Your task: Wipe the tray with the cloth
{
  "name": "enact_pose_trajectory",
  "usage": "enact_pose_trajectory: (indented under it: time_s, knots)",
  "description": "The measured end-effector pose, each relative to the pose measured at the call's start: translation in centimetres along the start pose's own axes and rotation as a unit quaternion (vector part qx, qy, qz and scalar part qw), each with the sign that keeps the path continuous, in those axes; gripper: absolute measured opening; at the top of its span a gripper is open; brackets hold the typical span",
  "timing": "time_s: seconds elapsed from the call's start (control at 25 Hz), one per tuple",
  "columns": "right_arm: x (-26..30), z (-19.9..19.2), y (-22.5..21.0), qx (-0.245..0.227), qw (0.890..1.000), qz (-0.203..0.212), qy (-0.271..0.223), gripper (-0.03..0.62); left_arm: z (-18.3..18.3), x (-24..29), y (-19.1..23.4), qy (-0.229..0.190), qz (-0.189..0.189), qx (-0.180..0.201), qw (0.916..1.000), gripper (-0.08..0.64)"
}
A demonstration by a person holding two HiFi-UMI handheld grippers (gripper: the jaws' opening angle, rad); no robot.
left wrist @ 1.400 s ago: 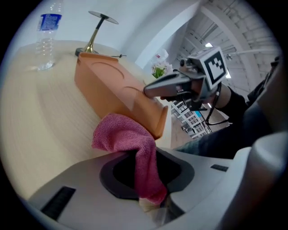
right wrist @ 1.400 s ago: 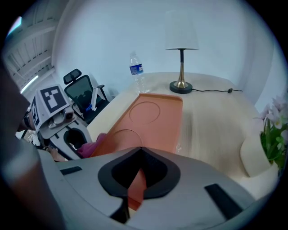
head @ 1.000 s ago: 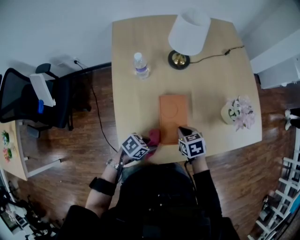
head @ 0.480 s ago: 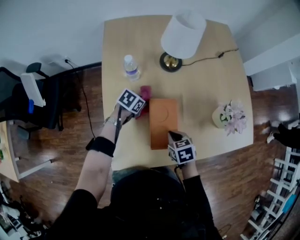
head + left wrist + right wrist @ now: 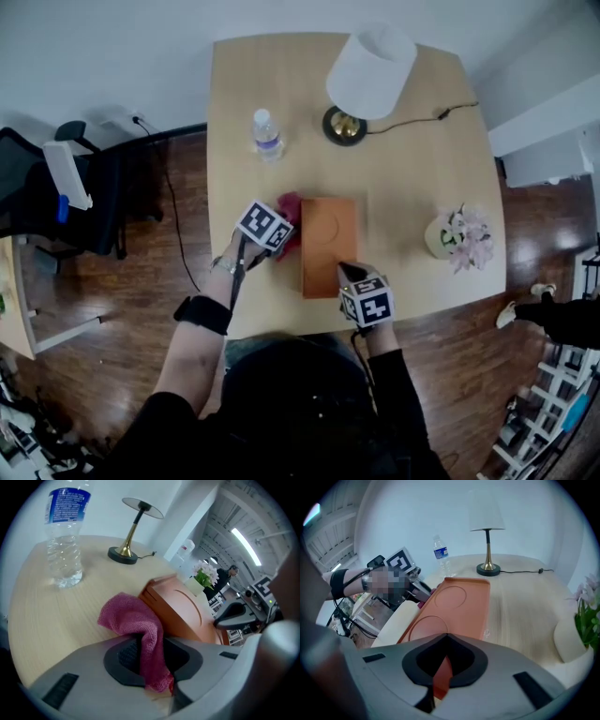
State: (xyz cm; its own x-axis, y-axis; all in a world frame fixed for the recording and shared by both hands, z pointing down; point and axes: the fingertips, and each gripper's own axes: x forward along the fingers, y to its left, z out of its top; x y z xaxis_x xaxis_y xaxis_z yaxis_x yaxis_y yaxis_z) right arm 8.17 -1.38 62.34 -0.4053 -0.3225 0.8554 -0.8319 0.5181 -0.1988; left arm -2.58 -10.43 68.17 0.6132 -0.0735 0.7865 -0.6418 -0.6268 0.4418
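Observation:
The orange tray [image 5: 326,239] lies lengthwise in the middle of the wooden table [image 5: 412,178]. My left gripper [image 5: 279,229] is shut on a crimson cloth [image 5: 290,212], which bunches on the table against the tray's left edge near its far corner. In the left gripper view the cloth [image 5: 131,618] hangs pinched between the pads of the left gripper [image 5: 152,654], with the tray [image 5: 180,609] just to its right. My right gripper [image 5: 347,273] is shut on the tray's near right edge. In the right gripper view the tray [image 5: 450,604] runs away from the right gripper [image 5: 442,670].
A water bottle [image 5: 267,134] stands at the far left of the table. A white-shaded lamp [image 5: 370,66] with a trailing cord is at the back. A pot of pale flowers [image 5: 459,234] sits at the right. An office chair [image 5: 56,202] stands on the floor to the left.
My left gripper carried the cloth from the table's near edge up along the tray's left side to its far corner, then back a little. The right gripper stayed on the tray.

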Motion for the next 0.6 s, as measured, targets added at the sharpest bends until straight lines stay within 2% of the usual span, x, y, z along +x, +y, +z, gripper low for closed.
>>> enact_pose_trajectory:
  time_s: [0.4, 0.6]
  knots:
    - [0.2, -0.1, -0.4, 0.004, 1.0, -0.006, -0.013, 0.005, -8.5, -0.8, -11.2, 0.033, -0.055, 0.054, 0.9965, 0.104]
    - [0.4, -0.3, -0.1, 0.01, 1.0, -0.004, -0.017, 0.005, -12.5, -1.4, -14.5, 0.058, -0.065, 0.064, 0.9942, 0.104]
